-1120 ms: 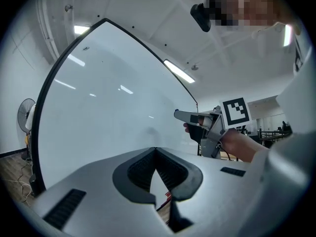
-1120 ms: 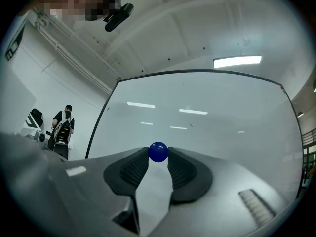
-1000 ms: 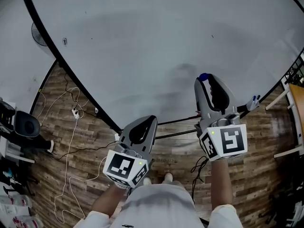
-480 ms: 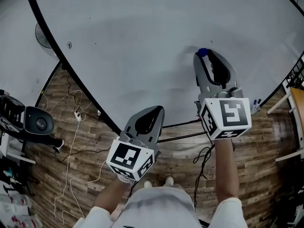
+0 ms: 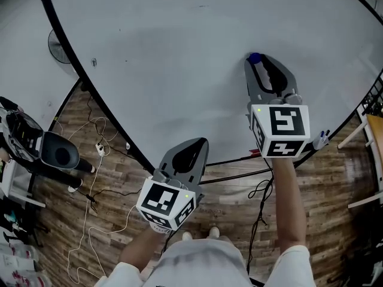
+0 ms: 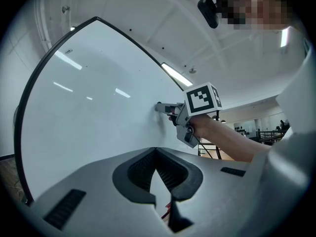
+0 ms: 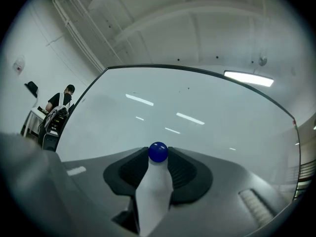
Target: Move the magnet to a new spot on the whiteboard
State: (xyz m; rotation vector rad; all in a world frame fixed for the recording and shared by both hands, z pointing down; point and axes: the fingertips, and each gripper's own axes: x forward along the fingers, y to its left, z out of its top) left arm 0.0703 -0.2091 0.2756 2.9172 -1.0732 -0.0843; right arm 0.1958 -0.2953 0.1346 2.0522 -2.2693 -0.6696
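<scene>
A small round blue magnet [image 5: 255,58] sits between the tips of my right gripper [image 5: 258,62], right at the surface of the large whiteboard [image 5: 179,52]. In the right gripper view the magnet [image 7: 158,152] is pinched between the dark pads, so my right gripper [image 7: 158,155] is shut on it, with the whiteboard [image 7: 197,112] just beyond. My left gripper [image 5: 200,142] hangs lower, near the board's bottom edge, its jaws shut with nothing in them. The left gripper view shows its closed tips [image 6: 155,151] and the right gripper [image 6: 165,107] against the board.
White cables [image 5: 90,178] trail over the wooden floor at the left, beside a black chair [image 5: 57,154]. Markers [image 5: 321,139] rest at the board's lower right edge. A person [image 7: 61,102] stands far off at the left in the right gripper view.
My right gripper has carried the magnet up the whiteboard, away from its lower edge. The left gripper has stayed low, drifting slightly right.
</scene>
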